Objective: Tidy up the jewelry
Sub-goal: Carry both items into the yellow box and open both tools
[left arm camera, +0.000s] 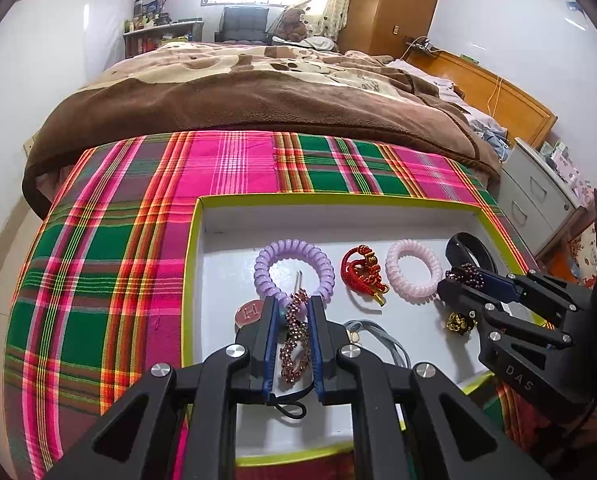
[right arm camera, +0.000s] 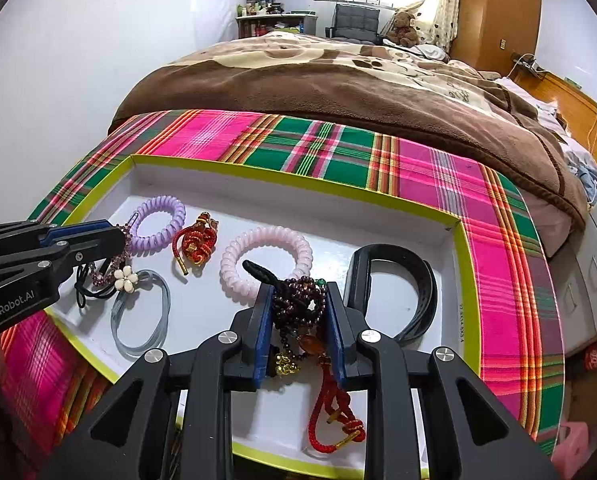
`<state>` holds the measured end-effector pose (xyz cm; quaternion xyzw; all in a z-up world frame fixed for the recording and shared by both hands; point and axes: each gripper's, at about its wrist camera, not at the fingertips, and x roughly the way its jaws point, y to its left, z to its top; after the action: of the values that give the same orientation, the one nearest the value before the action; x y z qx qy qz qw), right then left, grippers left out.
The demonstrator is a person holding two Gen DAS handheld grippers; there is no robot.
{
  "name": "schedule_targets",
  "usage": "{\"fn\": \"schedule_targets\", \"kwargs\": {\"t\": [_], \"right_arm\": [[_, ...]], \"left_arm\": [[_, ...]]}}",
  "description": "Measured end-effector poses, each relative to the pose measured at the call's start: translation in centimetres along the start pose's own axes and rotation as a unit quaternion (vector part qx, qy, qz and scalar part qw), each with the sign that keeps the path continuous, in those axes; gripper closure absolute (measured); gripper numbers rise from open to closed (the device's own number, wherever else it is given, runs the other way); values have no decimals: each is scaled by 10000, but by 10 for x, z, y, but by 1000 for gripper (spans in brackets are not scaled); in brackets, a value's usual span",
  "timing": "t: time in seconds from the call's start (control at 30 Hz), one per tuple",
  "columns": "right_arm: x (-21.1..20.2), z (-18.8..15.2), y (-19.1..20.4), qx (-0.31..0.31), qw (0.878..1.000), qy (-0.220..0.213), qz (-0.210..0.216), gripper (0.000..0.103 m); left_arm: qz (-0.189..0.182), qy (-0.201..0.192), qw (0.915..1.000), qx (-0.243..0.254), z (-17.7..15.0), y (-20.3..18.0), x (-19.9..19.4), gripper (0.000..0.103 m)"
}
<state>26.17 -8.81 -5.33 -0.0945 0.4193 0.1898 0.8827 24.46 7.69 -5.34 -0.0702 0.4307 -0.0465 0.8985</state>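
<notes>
A white tray with a lime rim (left arm camera: 194,280) (right arm camera: 298,182) lies on plaid cloth. My left gripper (left arm camera: 294,300) (right arm camera: 120,236) is shut on a pink rhinestone hair clip (left arm camera: 296,344), which hangs low over the tray floor by a purple coil hair tie (left arm camera: 266,260) (right arm camera: 166,204). My right gripper (right arm camera: 298,288) (left arm camera: 452,280) is shut on a dark bead bracelet (right arm camera: 298,308); the beads fill the gap between the pads. Its red cord tail (right arm camera: 330,412) and gold charm (right arm camera: 286,368) rest on the tray. Both grippers point down into the tray, the left one left of the right.
Also in the tray: a red knotted cord (right arm camera: 196,240), pink coil tie (right arm camera: 234,256), black headband (right arm camera: 418,272), grey elastic (right arm camera: 138,320), white flower tie (right arm camera: 125,279) and round pink badge (left arm camera: 252,312). A bed with a brown blanket (left arm camera: 258,100) lies beyond; grey drawers (left arm camera: 538,200) stand right.
</notes>
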Motion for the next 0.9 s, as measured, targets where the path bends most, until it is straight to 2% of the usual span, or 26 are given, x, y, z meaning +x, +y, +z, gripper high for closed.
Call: {"fn": "schedule_targets", "kwargs": {"t": [0.13,0.23,0.37,0.47,0.67,0.9], "right_arm": [[0,0,0,22,10000,-24,-1,68],[-3,0,0,70,9999,-94,37,63],[-10,0,-1,124,9998,-157,59,61],[-17,-2,-1,167,9995,-243,69,55],[-42,-11,-2,361,9984,-422,69,55],[-78,-30,-4,674,9957,-638,25,55]], "left_arm": [[63,-91,9999,38,-1,-4,-5,83],[32,-143,9999,81,-2,-9,-10,73],[138,-223,9995,156,-5,-16,-19,72],[257,-259,9992,170,-8,-22,-27,72],[372,-396,9985,16,-19,-27,-50,72],[738,-656,9951,57,-40,-38,-81,72]]}}
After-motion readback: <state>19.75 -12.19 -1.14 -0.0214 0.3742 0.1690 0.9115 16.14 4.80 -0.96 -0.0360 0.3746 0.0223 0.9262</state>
